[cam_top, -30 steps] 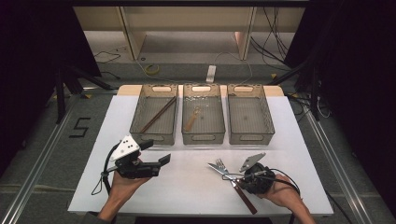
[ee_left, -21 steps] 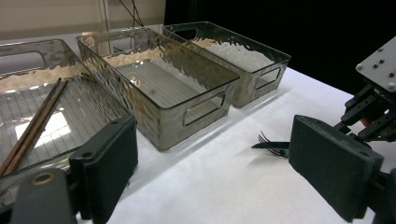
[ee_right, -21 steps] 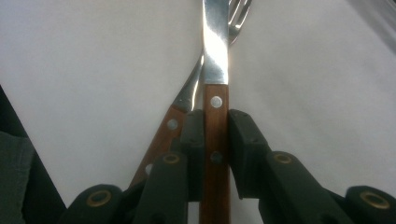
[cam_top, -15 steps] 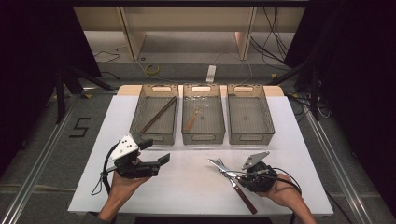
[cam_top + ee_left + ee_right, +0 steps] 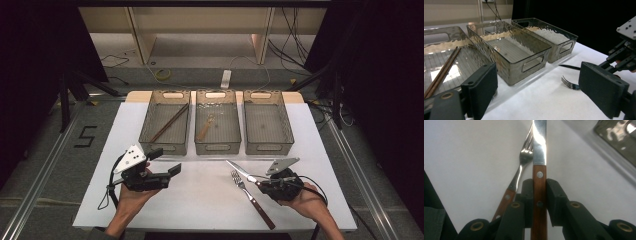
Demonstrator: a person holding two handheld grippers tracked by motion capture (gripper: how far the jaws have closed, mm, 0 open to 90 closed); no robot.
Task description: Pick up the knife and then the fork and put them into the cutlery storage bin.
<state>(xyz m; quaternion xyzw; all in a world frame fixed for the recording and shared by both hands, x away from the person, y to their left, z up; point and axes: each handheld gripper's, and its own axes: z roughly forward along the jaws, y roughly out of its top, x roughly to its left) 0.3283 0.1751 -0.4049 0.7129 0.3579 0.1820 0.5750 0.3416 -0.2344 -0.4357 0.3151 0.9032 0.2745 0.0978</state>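
The white-topped counter (image 5: pixel 210 200) carries three clear, ribbed plastic bins set side by side along its far half. The left bin (image 5: pixel 165 145) holds a pair of dark brown wooden chopsticks (image 5: pixel 169 123) lying diagonally; the middle bin (image 5: pixel 217 147) holds a small wooden-handled utensil, too small to tell apart; the right bin (image 5: pixel 268 146) shows only its bare floor.

Near the front left, the left tongs (image 5: pixel 165 161) hover above the counter, held in a hand, with the black padded jaws spread wide and nothing between them.

At the front right, the right tongs (image 5: pixel 256 180) are clamped on the wooden handle of a steel-bladed table knife (image 5: pixel 539 170), whose blade points away towards the bins, just in front of the middle one.

Just beside the knife, a steel fork with a wooden handle (image 5: pixel 251 196) lies flat on the counter, its tines close to the knife blade.
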